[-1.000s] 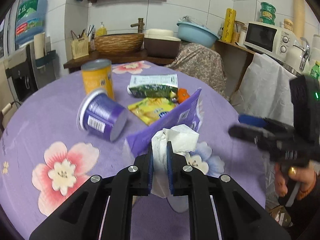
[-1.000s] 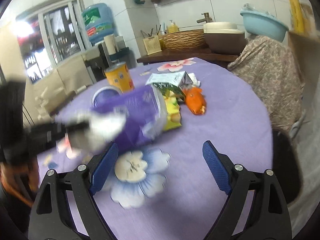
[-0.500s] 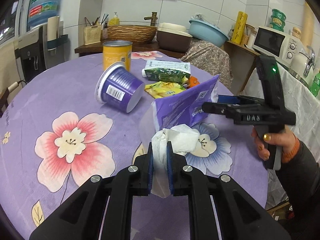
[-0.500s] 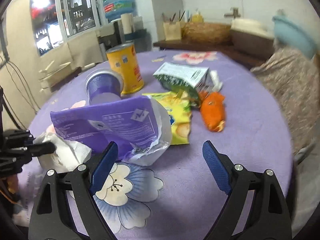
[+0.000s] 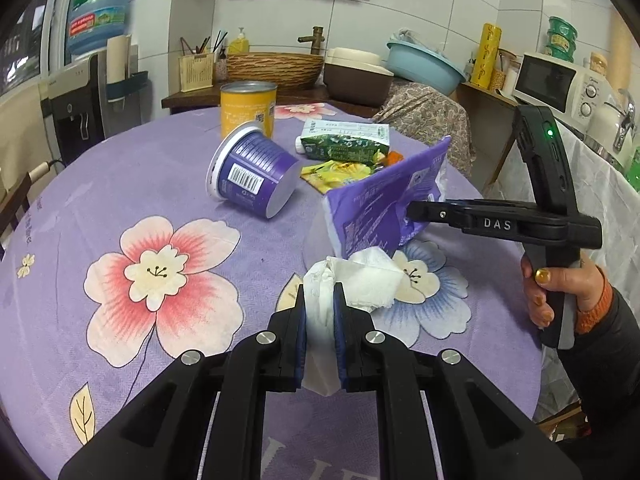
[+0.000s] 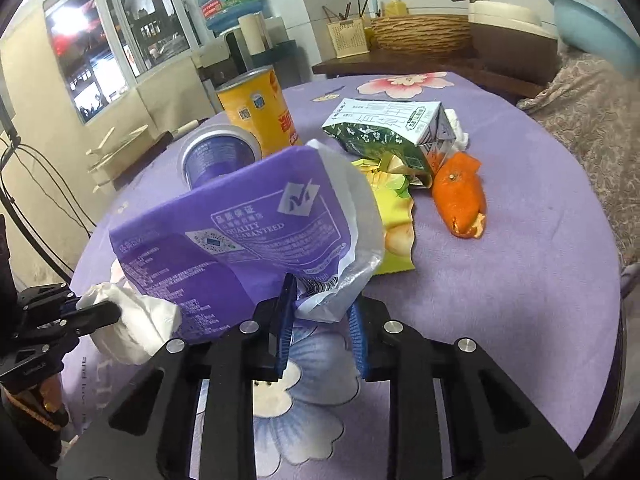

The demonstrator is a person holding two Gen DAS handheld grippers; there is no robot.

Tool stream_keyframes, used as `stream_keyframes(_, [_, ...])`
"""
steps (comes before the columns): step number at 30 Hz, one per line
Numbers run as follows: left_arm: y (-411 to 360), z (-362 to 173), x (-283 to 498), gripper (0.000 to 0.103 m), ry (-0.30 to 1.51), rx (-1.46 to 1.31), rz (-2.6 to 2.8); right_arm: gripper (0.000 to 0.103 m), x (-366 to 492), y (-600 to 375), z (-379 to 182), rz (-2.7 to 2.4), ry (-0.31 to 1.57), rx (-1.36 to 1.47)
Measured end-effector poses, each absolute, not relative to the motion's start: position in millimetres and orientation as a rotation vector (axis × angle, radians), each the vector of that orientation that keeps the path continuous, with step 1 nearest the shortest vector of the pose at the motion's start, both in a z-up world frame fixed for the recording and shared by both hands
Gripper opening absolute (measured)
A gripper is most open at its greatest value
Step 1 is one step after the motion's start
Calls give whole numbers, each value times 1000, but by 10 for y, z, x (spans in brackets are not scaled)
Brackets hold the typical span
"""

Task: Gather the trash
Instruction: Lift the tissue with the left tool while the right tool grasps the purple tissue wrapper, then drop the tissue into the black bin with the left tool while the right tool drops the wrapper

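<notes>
purple wrapper (image 6: 248, 232), crumpled, white lining, printed text

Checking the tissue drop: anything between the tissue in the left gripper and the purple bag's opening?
Nothing visible. The left gripper is shut on the tissue, right beside the purple bag. The right gripper is closing on the bag's crumpled near edge. Whether the mouth gapes enough on the tissue's side isn't clear.

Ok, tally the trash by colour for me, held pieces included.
Purple: 2, bag, cup
Yellow: 2, can, wrapper
White: 1, tissue
Green: 1, carton
Orange: 1, peel
Total: 7
</notes>
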State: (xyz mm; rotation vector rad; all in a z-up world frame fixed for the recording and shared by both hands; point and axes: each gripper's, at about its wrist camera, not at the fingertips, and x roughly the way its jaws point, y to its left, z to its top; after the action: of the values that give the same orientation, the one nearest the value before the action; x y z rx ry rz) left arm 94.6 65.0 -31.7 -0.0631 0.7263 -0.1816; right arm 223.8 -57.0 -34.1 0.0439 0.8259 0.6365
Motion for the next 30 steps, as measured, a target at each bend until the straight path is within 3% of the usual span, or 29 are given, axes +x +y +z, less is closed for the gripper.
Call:
stream_keyframes(18, [46, -106, 911, 12, 672, -25, -337, 24, 1574, -1699, 73, 400, 609, 249])
stream_keyframes(30, [-831, -136, 1264, 12, 711, 10, -533, 24, 1458, -3156, -132, 38, 595, 367])
